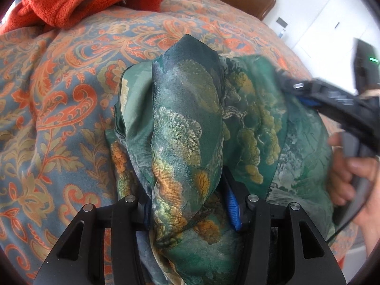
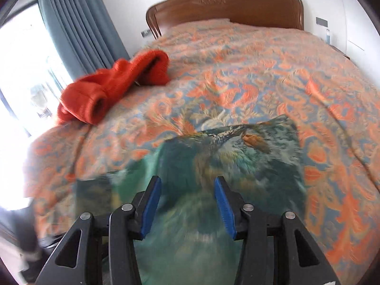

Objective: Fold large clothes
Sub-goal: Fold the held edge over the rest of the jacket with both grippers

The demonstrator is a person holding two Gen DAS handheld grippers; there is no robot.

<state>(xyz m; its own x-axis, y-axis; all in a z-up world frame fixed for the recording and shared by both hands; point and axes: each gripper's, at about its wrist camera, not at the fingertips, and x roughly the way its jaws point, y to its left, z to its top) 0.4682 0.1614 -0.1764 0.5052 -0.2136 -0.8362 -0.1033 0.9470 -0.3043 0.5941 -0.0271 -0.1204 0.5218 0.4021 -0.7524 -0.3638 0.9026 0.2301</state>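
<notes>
**Green garment half-folded on bed: left claw gripping, right claw free**

Green garment (image 1: 249, 123) is laid on the patterned bedspread (image 1: 59, 109), near the foot of the bed, well apart from the orange sweater (image 2: 111, 90) by the window side. In the right wrist view the flat part (image 2: 237, 156) is seen as a rough rectangle with one far corner squared off.

Left gripper (image 1: 190, 199): a thick bunch of the green fabric is held between the pads, rising as a hump in front of the camera. The blue pad (image 1: 231, 211) is seen against the cloth; the grip is judged live, not slack.

Right gripper (image 2: 187, 204): jaws stand apart, nothing is between the pads (image 2: 152, 204), only cloth below them. It is also seen from the left wrist view (image 1: 292, 87), blurred, with the person's hand (image 1: 351, 178) on its handle. Contact with the cloth cannot be told from either view.

Step in hand, as judged: the lifted bunch is to be carried over and laid on the flat part.

How to do it well:
- Bunch should be spread before it is set down, else a lump is locked into the fold.
- Free edge should be pinned or taken by the right claw near a corner, so the base layer is not dragged.
- Slippery, thin fabric is expected; release should be made low, edges matched first.
- Bedspread should not be pinched along with the cloth.
</notes>
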